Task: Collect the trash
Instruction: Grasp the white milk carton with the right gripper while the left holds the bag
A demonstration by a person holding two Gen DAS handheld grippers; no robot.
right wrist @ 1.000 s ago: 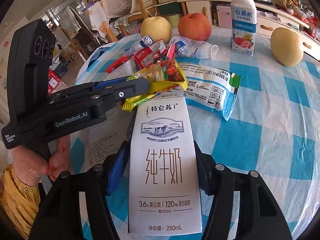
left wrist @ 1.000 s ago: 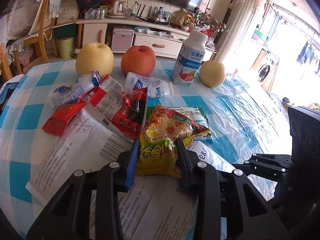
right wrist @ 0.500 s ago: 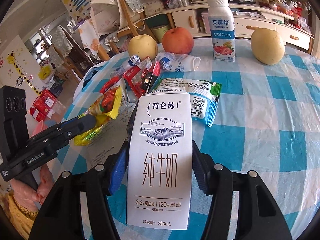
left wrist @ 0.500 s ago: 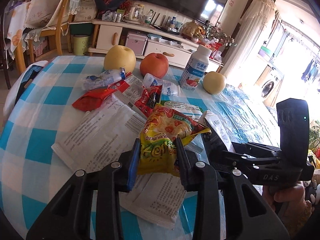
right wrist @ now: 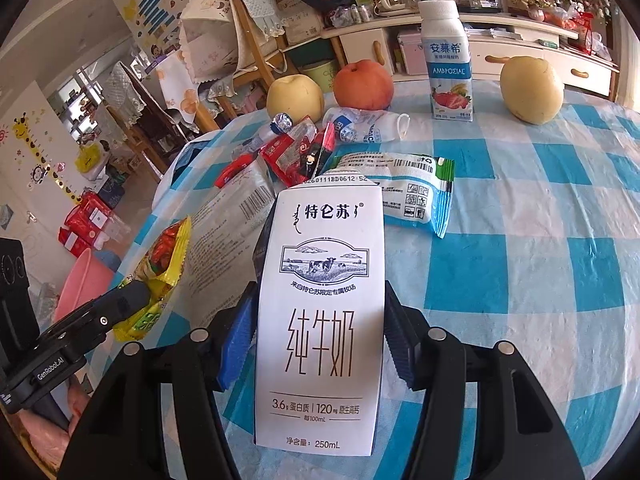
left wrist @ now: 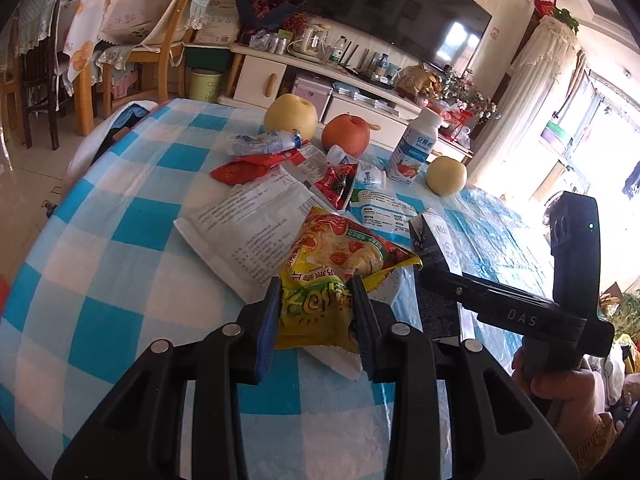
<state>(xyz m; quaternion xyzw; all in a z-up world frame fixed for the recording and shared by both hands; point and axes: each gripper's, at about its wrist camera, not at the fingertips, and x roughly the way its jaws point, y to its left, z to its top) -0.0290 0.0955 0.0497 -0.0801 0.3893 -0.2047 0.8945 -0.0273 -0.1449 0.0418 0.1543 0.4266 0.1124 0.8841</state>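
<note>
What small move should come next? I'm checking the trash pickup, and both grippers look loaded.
Probably carry both loads off the table edge toward the pink basin, if that is the bin. The left gripper is shut on the yellow snack wrapper, lifted clear; the right gripper is shut on the milk carton.

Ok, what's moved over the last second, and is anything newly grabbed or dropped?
The left gripper has carried the yellow snack wrapper off the pile, toward the table edge. Nothing grabbed or dropped. The right gripper still clamps the milk carton; the fruit and remaining trash haven't moved.
</note>
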